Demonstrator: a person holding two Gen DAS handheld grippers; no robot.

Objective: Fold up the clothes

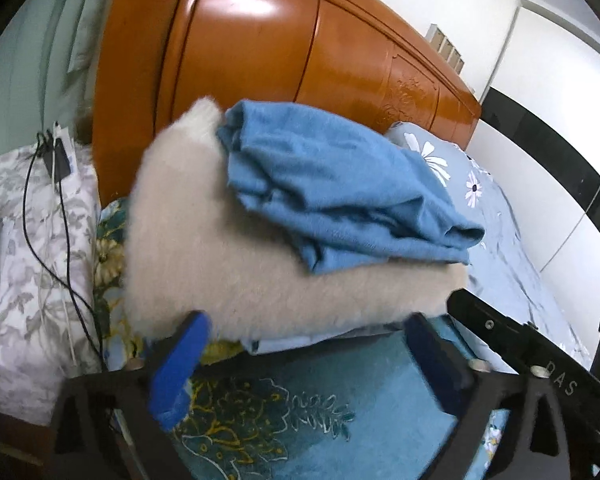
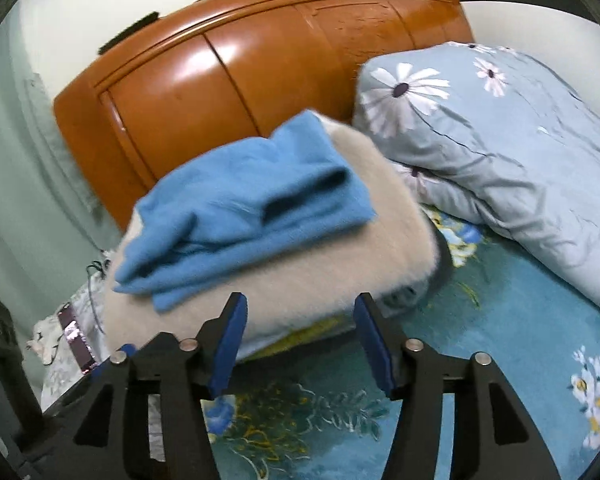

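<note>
Bedroom, stack of clothes on the bed, close to the orange wooden headboard.

- Blue garment, loosely folded and rumpled, lies on top of a thick cream fleece garment. The fleece rests on the teal floral bedspread, with a yellowish edge of fabric showing under it.
- Left gripper: fingers spread wide, nothing between them; the blue pads sit at the near edge of the fleece, one pad just at its lower corner. Contact unclear through blur.
- Right gripper: fingers partly apart, empty, tips just short of the fleece's front edge.
- Grey-blue daisy-print quilt bundled to the right of the stack, near it.
- Left of the bed: a floral-covered surface with black cables.
</note>
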